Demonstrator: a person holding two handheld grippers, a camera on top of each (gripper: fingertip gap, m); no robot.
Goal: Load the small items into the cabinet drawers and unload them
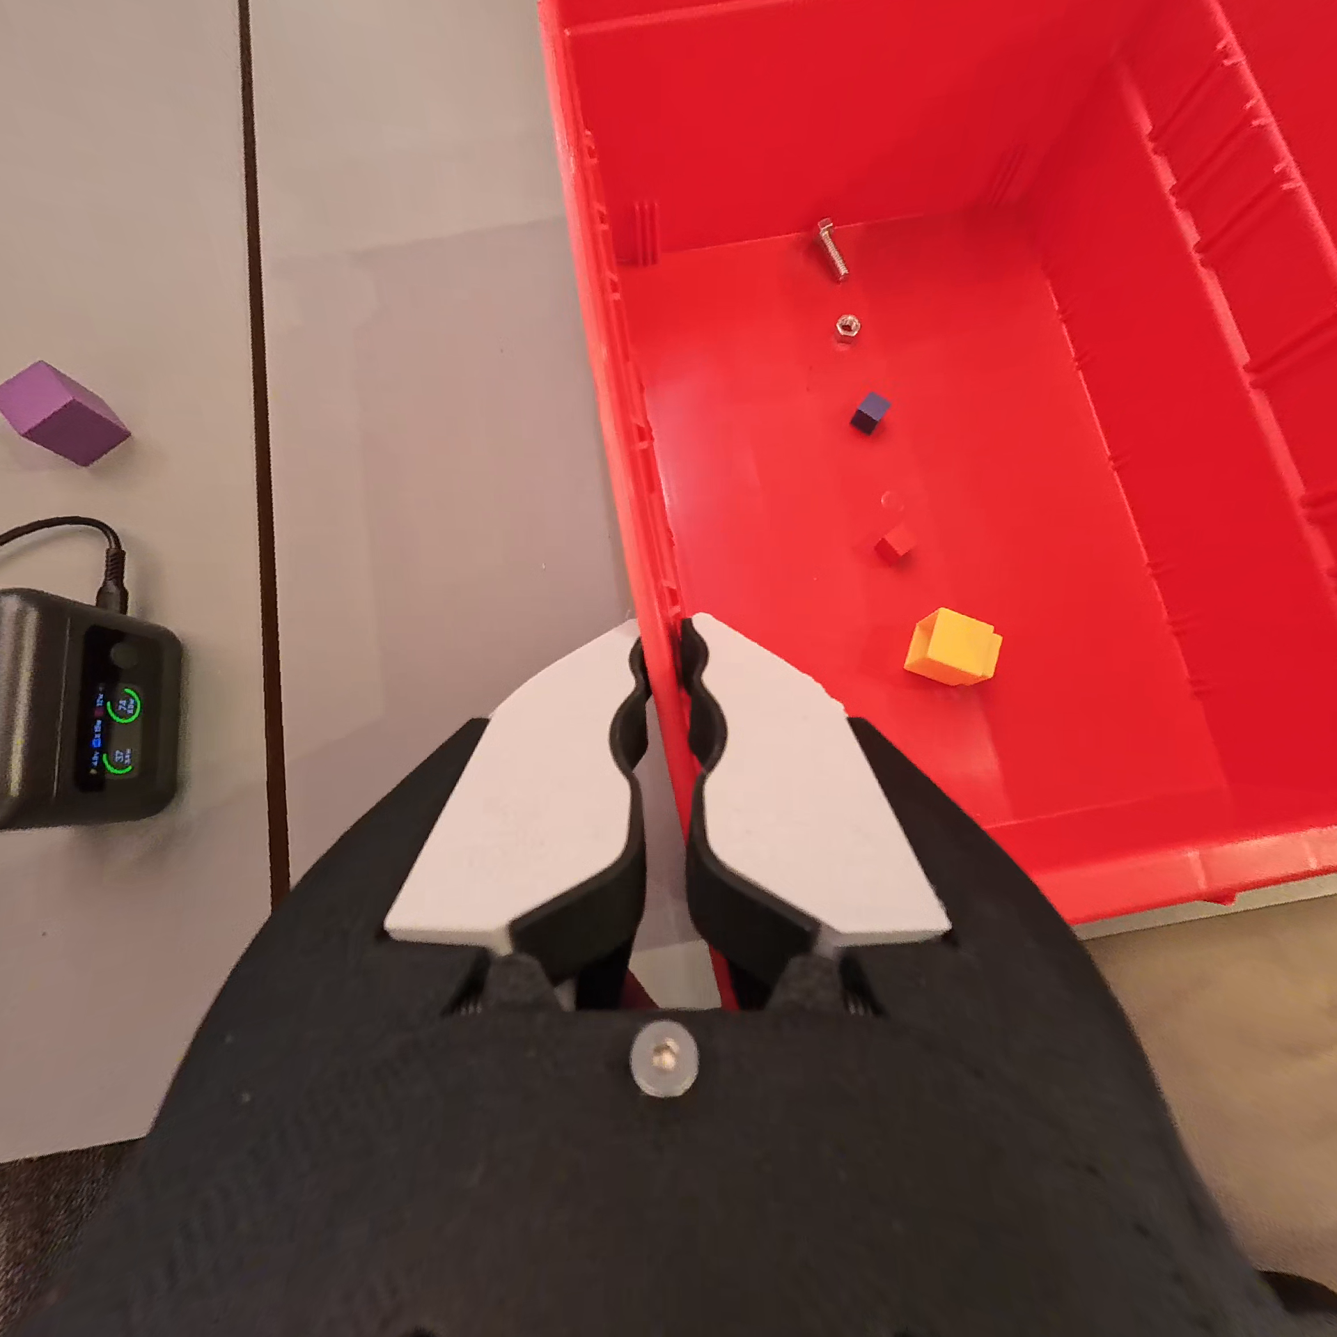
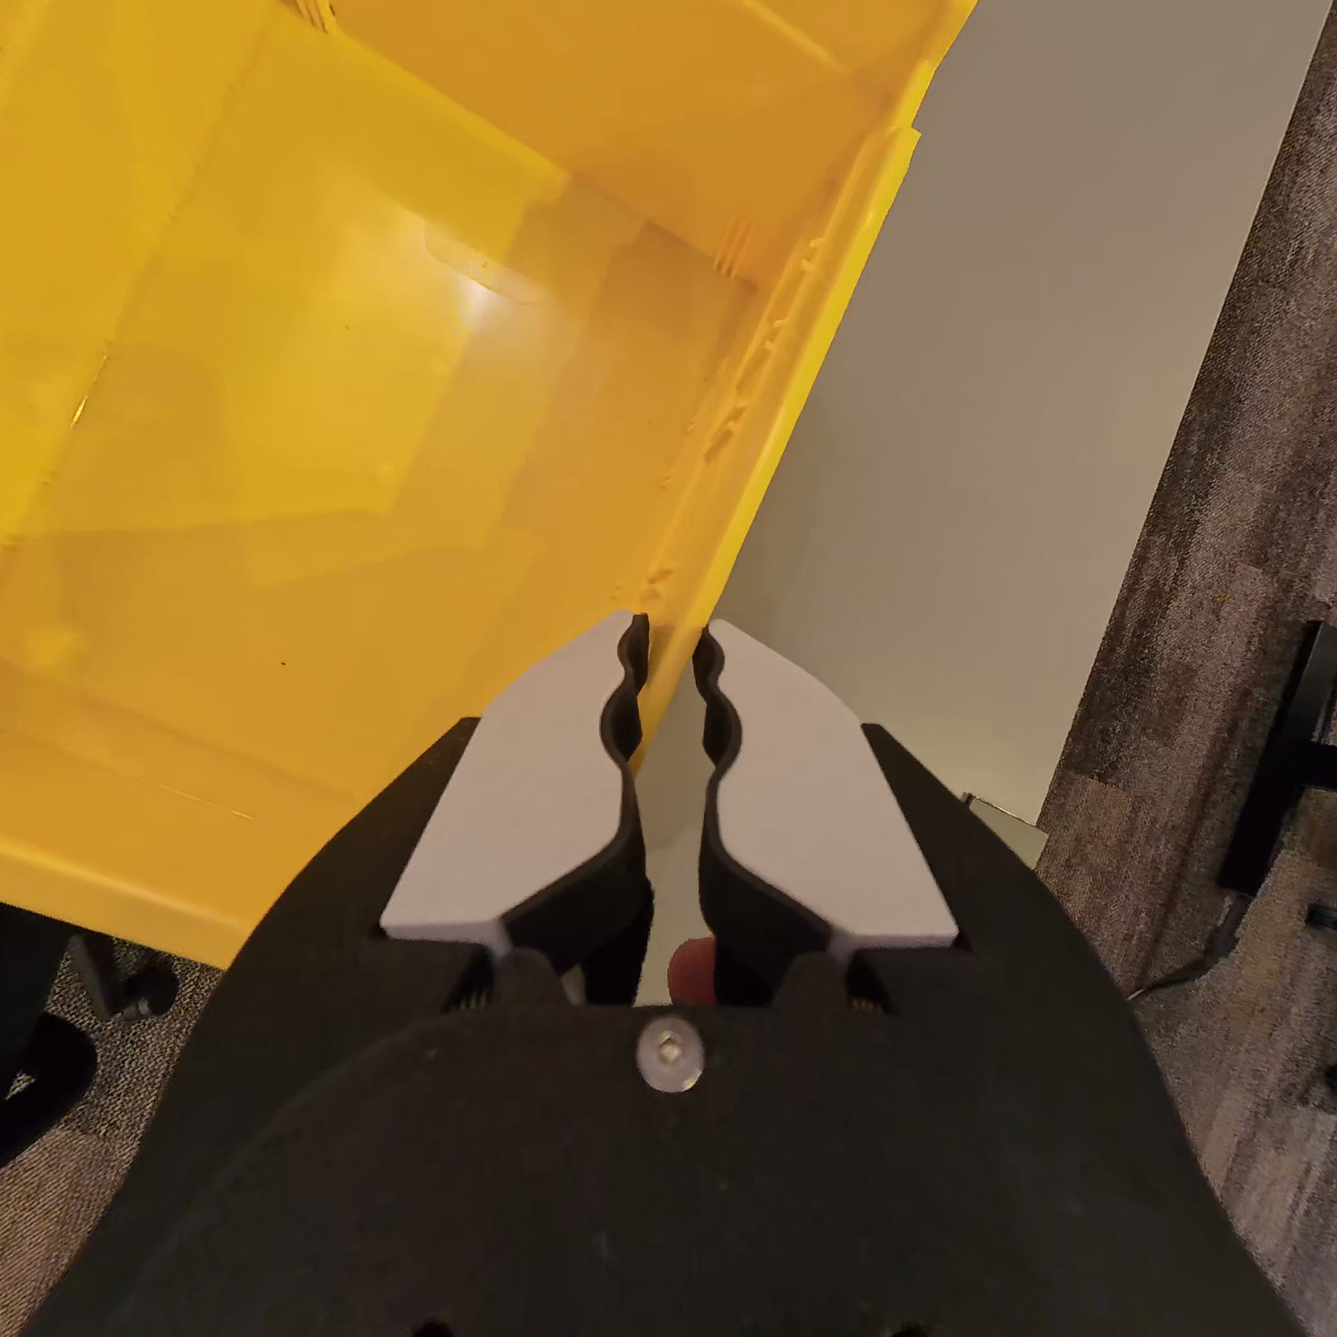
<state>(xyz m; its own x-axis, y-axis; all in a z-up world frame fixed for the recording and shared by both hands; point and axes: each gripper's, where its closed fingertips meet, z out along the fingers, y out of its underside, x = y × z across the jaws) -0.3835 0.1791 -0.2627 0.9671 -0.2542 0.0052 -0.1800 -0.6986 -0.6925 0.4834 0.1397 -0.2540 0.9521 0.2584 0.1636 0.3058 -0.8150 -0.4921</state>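
Note:
In the left wrist view, my left gripper (image 1: 662, 637) is shut on the left wall of a red drawer (image 1: 723, 145). On the drawer floor lie a steel bolt (image 1: 832, 249), a steel nut (image 1: 846, 329), a dark blue cube (image 1: 870, 413), a small red cube (image 1: 895, 542) and a yellow block (image 1: 953, 646), in a line. In the right wrist view, my right gripper (image 2: 671, 637) is shut on the right wall of a yellow drawer (image 2: 760, 463). The part of the yellow drawer's floor that shows is bare.
A purple block (image 1: 61, 412) lies on the grey table (image 1: 434, 362) at far left. A black power unit (image 1: 79, 705) with a lit screen and cable sits near the table's left edge. Carpet (image 2: 1230, 506) lies beyond the table's right edge. The tips of one gripper are about 85 cm away from the tips of the other. The small red cube (image 1: 895, 542) is about 15 cm from my left fingertips.

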